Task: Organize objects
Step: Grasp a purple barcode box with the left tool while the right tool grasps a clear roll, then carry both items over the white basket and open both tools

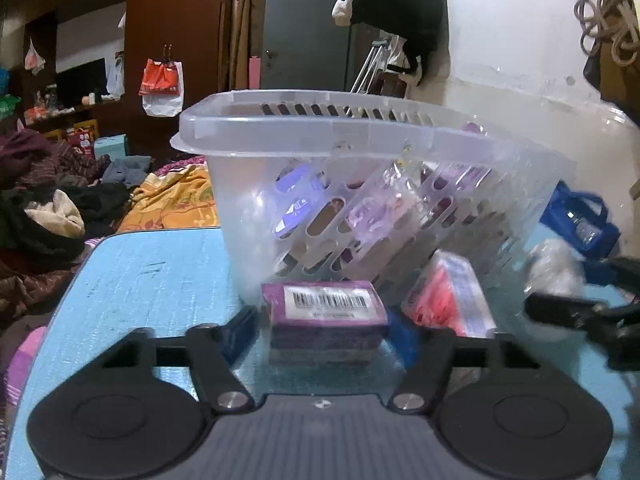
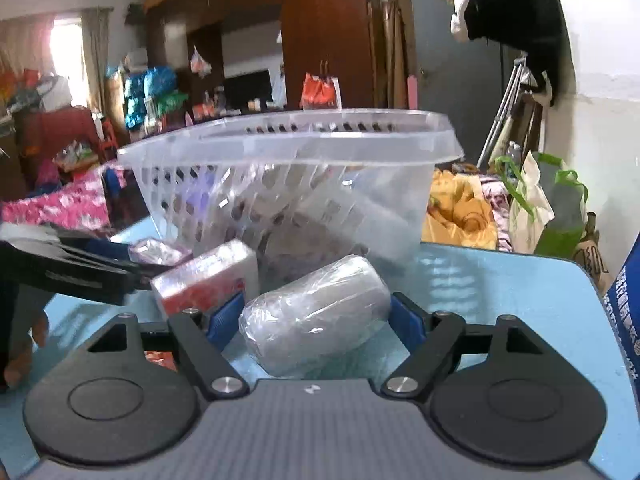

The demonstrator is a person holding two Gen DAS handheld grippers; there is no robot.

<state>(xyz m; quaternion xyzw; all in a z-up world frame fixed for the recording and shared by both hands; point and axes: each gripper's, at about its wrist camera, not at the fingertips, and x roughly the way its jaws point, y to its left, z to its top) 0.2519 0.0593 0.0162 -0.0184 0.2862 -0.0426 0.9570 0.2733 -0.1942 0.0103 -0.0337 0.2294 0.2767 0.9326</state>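
Left wrist view. My left gripper (image 1: 324, 330) has its jaws apart, one either side of a purple box (image 1: 326, 306) with a barcode label facing me. The box lies dead ahead on the table, long axis running left to right across my fingers; I cannot tell whether the blue pads (image 1: 240, 330) touch its ends. I judge it the left hand's item. Just right of it leans a red-and-white packet (image 1: 450, 300), tilted against the basket (image 1: 320, 128), which stands just beyond, clear plastic, slotted walls, purple items already inside. The other gripper enters at the right edge. Surface: light blue table (image 1: 152, 272), matte and scuffed. Room: heaped clothes and bedding to the left, dark wardrobe far behind.

Right wrist view. My right gripper (image 2: 318, 320) is also spread, flanking a wrapped roll (image 2: 316, 316) in glossy film. The roll lies at a slant, near end low and left, far end up and right toward the basket (image 2: 296, 140). Contact with the pads is unclear. I judge this the right hand's item, with a lift over the rim next. The film looks slippery. The same packet (image 2: 208, 280) sits near left. Bags and bedding lie far right.
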